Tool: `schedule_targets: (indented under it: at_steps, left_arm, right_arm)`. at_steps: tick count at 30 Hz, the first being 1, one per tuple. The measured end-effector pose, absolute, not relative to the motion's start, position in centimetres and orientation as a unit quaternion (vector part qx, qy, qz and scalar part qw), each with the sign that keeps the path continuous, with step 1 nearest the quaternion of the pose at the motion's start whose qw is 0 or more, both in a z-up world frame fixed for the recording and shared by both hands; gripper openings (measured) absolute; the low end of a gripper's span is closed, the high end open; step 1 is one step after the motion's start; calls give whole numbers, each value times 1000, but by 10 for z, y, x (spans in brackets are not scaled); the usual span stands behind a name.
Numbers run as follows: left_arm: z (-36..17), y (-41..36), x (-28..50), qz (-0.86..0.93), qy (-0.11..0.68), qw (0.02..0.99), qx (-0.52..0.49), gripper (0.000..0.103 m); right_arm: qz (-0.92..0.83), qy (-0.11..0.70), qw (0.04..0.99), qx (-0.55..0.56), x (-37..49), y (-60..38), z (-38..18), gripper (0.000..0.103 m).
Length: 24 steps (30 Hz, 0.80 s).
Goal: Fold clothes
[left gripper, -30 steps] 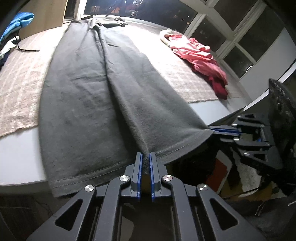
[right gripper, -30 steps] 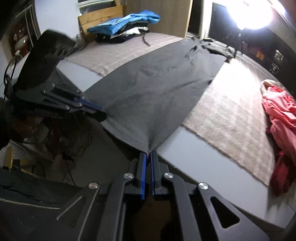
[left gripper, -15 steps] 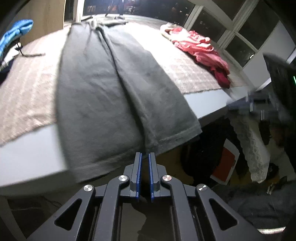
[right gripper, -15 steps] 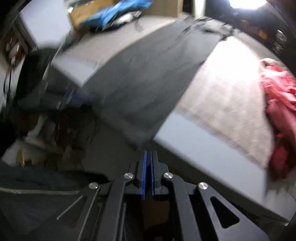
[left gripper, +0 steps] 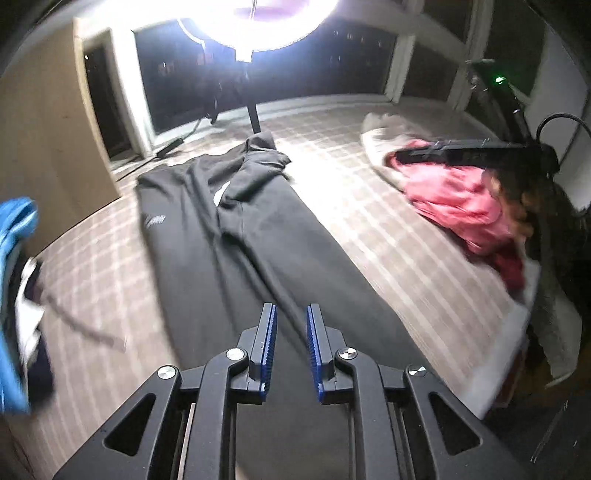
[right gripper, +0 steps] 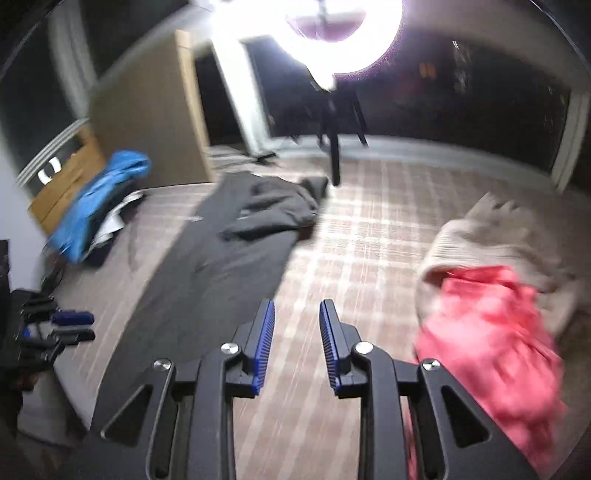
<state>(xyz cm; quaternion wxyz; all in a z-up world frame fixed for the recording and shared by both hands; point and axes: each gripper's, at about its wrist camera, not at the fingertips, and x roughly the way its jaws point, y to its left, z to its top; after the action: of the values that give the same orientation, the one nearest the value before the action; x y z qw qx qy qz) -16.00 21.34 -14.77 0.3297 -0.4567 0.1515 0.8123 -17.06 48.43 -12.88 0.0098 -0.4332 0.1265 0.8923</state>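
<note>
Both grippers hovering empty over dark trousers (left gripper: 258, 236) on the plaid cover (left gripper: 388, 229).
Left gripper (left gripper: 289, 325) and right gripper (right gripper: 296, 325) are gaping, gripping nothing — trousers lying lengthwise, far end bunched; likely positioned for regrasping — pink garment (right gripper: 491, 332) waiting beside.

dim room, lit by one blown-out ring lamp (left gripper: 255, 22) at top centre, flaring purple-white; glare across the checked cover (right gripper: 369, 236); motion blur throughout, worst at right; fisheye bending and dark corners.
</note>
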Motion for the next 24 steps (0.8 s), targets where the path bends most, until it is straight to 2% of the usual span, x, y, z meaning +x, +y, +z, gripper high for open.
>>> schedule_targets:
  at_steps: [1, 3, 5, 7, 11, 13, 16, 19, 24]
  left_arm:
    - [-152, 225, -181, 810, 160, 331, -458, 17]
    - [-160, 248, -222, 803, 168, 338, -462, 24]
    - [-169, 268, -259, 795, 163, 347, -470, 37]
    - [-179, 286, -294, 788, 150, 355, -480, 40]
    - [-206, 314, -349, 768, 129, 357, -515, 42]
    - [-222, 330, -364, 760, 152, 353, -525, 42]
    - [-228, 345, -366, 759, 189, 347, -517, 42]
    - [-213, 355, -343, 779, 234, 367, -451, 45]
    - [-220, 381, -329, 769, 280, 382, -429, 47]
  right_arm:
    - [888, 140, 7, -437, -187, 492, -141, 25]
    - [881, 163, -1, -443, -215, 499, -165, 25]
    - [875, 182, -13, -448, -239, 502, -186, 25]
    - [872, 182, -23, -453, -252, 499, -198, 25]
    - [871, 176, -29, -458, -268, 499, -212, 25]
    - [869, 188, -34, -457, -271, 504, -217, 25]
    - [865, 207, -41, -456, -275, 512, -223, 25]
    - [864, 218, -37, -452, -280, 522, -227, 25]
    - [865, 234, -16, -444, -289, 543, -229, 25]
